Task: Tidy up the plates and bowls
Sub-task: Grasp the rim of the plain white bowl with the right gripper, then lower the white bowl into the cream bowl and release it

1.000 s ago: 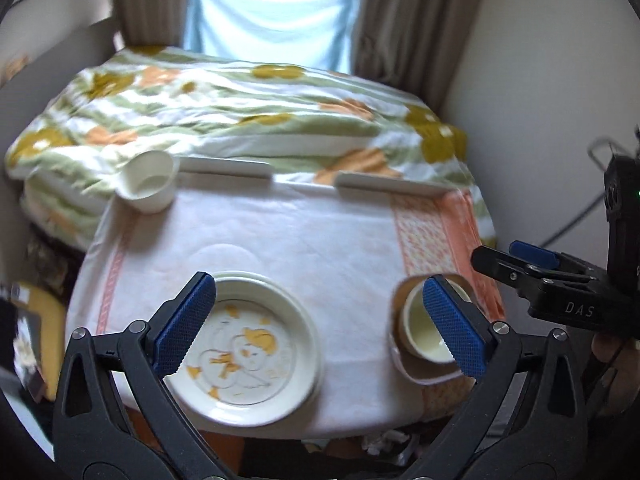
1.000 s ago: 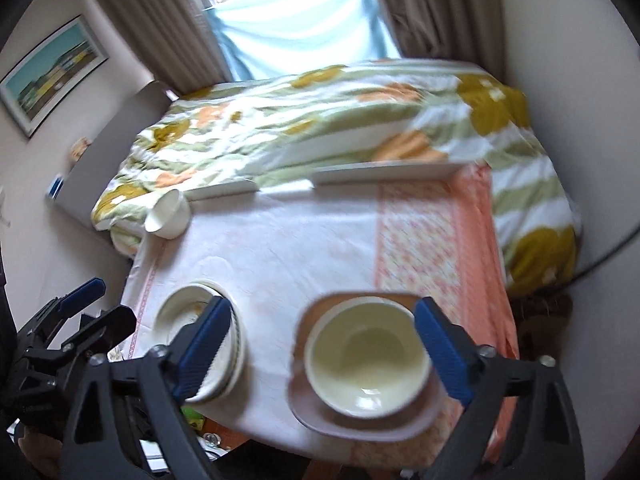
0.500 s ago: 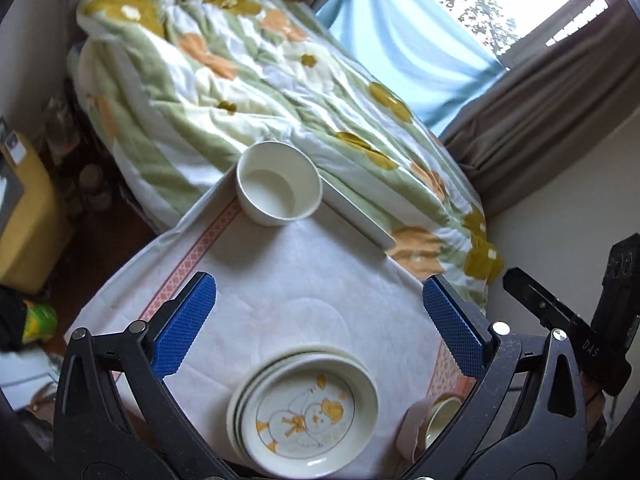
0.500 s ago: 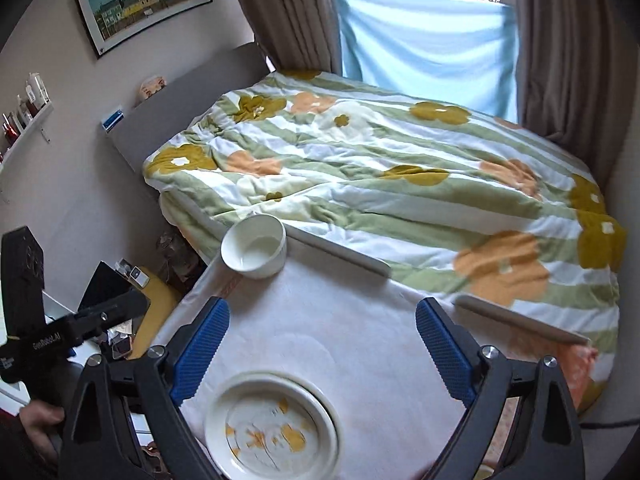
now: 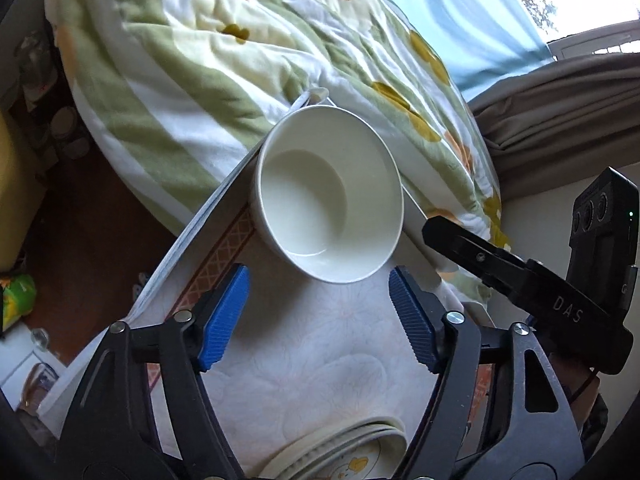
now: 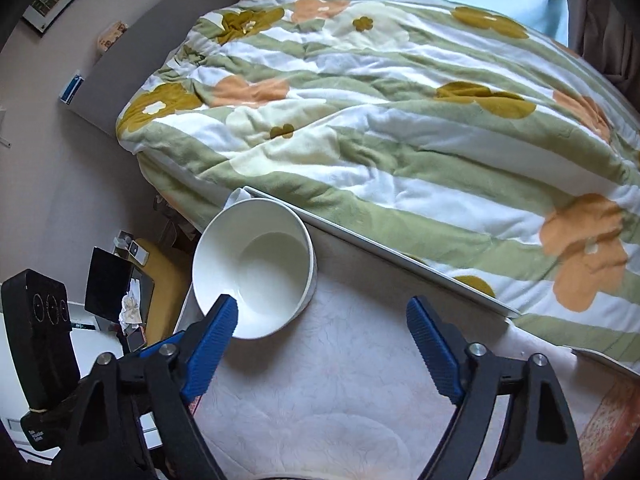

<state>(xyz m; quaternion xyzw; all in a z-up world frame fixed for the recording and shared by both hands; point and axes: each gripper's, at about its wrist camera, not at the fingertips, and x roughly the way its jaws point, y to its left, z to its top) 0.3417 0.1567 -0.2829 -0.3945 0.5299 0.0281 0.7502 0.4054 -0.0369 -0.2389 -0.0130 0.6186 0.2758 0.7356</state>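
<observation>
White bowl (image 5: pixel 328 200) upright at the far corner of the table (image 5: pixel 320 360), on the pale embossed tablecloth (image 5: pixel 312 344) just inside its orange patterned border, hard against the quilt-covered bed (image 5: pixel 224 60). Empty inside, rim clean.

Left gripper (image 5: pixel 320 316) pointed down at the bowl, blue pads spread and just narrowed from a wider gap, nothing between them but tablecloth. Pad tips short of the bowl's near wall, one to each side of it, no contact visible. Below that, at the bottom edge of the left wrist view, a stack of plates (image 5: pixel 340 456) with a yellow cartoon print on the top one, partly hidden by the gripper body.

Right gripper (image 6: pixel 320 356) likewise parted and just narrowed, empty, aimed at bare cloth to the right of the bowl (image 6: pixel 252 268). Its left-hand pad overlapping the bowl's near rim in the right wrist view; touching or only in front, impossible to tell. Seen from the left wrist camera, one black finger of it reaching in beside the bowl's right flank, close but apart.

Floral quilt (image 6: pixel 380 120) filling the background, curtain (image 5: pixel 560 112) beyond.
</observation>
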